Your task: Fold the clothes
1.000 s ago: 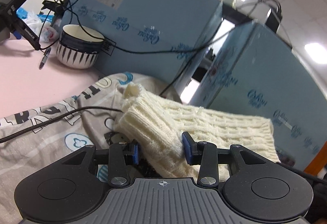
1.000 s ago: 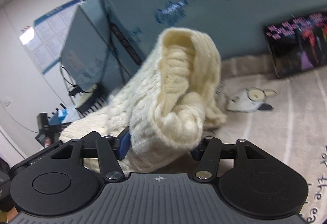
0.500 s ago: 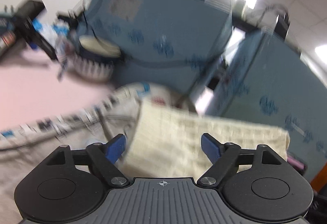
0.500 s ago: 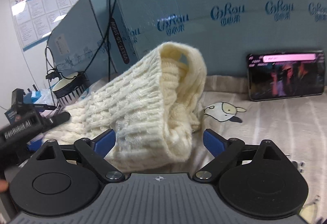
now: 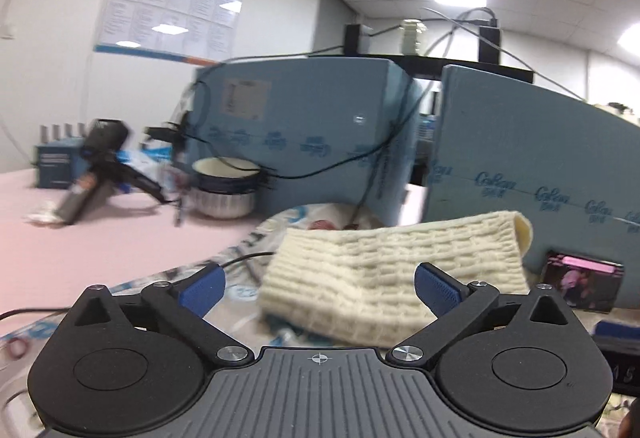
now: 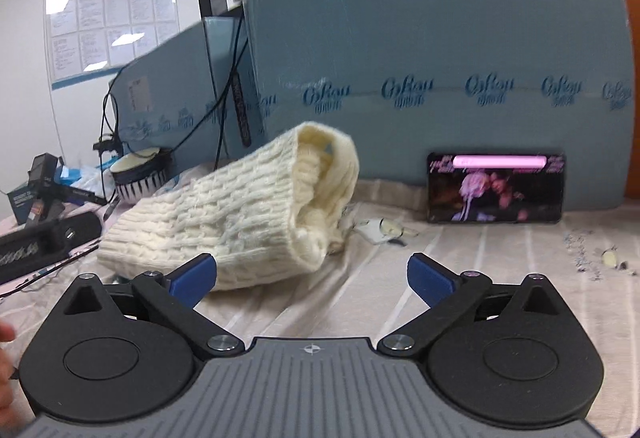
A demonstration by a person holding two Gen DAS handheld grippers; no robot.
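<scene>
Cream knitted garment (image 6: 240, 214) lies folded on the patterned cloth (image 6: 460, 278), its length running between both wide-open, empty tongs (left (image 5: 318, 288), right (image 6: 312, 278)).

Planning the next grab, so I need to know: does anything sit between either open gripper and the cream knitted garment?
Nothing visible does. The cream cable-knit garment lies folded on the beige printed sheet, directly ahead of the right gripper and the left gripper. A thin black cable lies left of it, off the path.
</scene>
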